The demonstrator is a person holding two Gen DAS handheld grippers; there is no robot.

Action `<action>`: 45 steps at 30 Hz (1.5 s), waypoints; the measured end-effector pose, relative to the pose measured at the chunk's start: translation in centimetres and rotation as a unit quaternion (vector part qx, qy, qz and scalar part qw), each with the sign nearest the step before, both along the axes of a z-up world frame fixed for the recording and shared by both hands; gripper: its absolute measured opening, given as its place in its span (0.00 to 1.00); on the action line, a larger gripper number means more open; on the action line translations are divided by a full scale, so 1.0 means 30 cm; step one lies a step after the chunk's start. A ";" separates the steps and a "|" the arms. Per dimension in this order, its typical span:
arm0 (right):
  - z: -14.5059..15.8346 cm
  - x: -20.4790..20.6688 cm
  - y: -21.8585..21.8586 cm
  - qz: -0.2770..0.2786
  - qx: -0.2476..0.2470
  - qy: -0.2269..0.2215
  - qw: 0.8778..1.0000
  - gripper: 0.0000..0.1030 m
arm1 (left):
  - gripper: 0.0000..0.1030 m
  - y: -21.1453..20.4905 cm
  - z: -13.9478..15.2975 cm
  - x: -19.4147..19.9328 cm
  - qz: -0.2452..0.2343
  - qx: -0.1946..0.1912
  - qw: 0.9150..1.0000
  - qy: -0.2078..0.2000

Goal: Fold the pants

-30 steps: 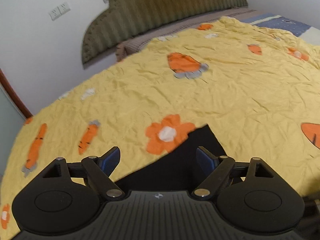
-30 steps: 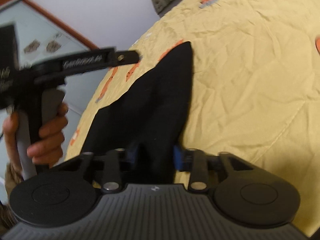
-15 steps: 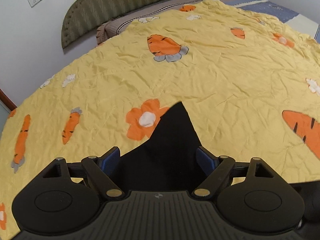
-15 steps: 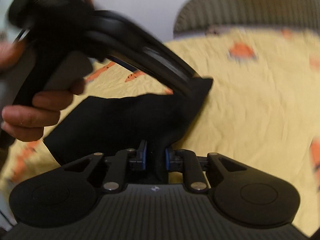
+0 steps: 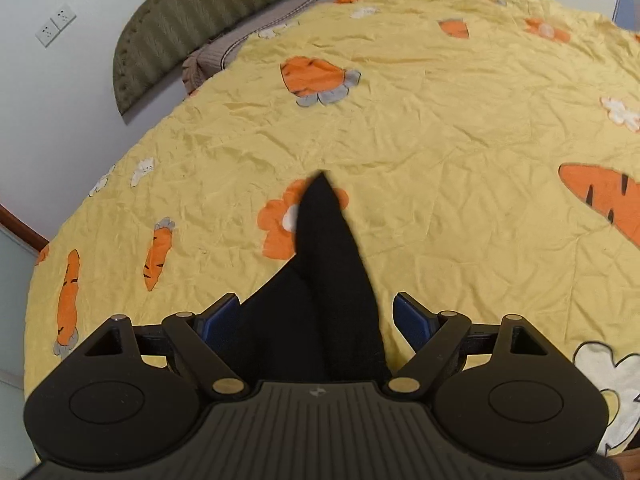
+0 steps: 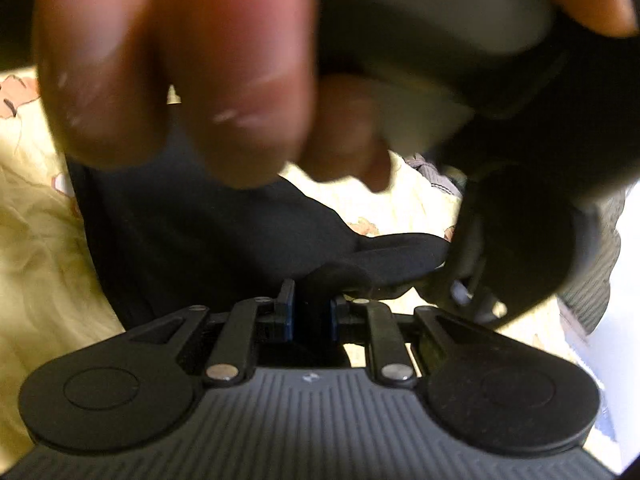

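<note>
On the yellow carrot-print bedspread [image 5: 440,152]: black pants [image 5: 320,292], partly gathered.
Left gripper [image 5: 316,320] spread wide, cloth lying between its jaws. Right gripper [image 6: 311,316] clamped on a pants fold; blurred hand [image 6: 180,60] close to lens.

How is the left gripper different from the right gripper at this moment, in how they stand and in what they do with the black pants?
The left gripper has its jaws wide apart, with the black pants lying between them ungripped; the right gripper has its jaws nearly together, pinching a fold of the pants. The left wrist view is unobstructed over the yellow bedspread; the right wrist view is largely blocked by a blurred hand. Both have blue pads on black fingers.
</note>
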State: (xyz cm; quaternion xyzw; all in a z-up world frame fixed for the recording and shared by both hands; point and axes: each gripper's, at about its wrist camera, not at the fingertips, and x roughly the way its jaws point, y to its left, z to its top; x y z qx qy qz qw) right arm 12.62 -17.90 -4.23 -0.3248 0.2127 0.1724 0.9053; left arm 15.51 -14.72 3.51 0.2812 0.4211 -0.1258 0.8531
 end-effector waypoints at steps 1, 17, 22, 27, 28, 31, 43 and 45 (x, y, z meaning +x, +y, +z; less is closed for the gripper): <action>-0.004 -0.006 0.005 0.001 -0.010 -0.006 1.000 0.15 | 0.81 -0.004 -0.006 -0.004 0.000 0.010 1.000 -0.006; -0.022 -0.036 -0.086 -0.014 0.039 0.002 0.999 0.57 | 0.12 0.089 -0.083 0.080 0.062 -0.096 0.991 0.069; -0.014 0.008 -0.235 -0.034 0.183 0.092 0.978 0.56 | 0.12 0.072 -0.081 0.071 0.061 -0.105 0.991 0.058; -0.026 0.051 -0.341 -0.030 0.298 0.171 0.939 0.29 | 0.12 0.083 -0.074 0.082 0.073 -0.138 0.986 0.058; -0.028 0.054 -0.359 -0.031 0.315 0.177 0.932 0.28 | 0.12 0.083 -0.069 0.083 0.075 -0.143 0.985 0.054; -0.021 0.051 -0.391 -0.031 0.336 0.173 0.925 0.21 | 0.11 0.067 -0.049 0.079 0.076 -0.148 0.985 0.034; 0.005 0.022 -0.459 -0.054 0.364 0.127 0.921 0.12 | 0.10 -0.037 -0.001 0.099 0.068 -0.163 0.984 0.012; 0.012 0.012 -0.474 -0.062 0.365 0.122 0.921 0.12 | 0.10 -0.070 0.002 0.099 0.059 -0.163 0.985 0.010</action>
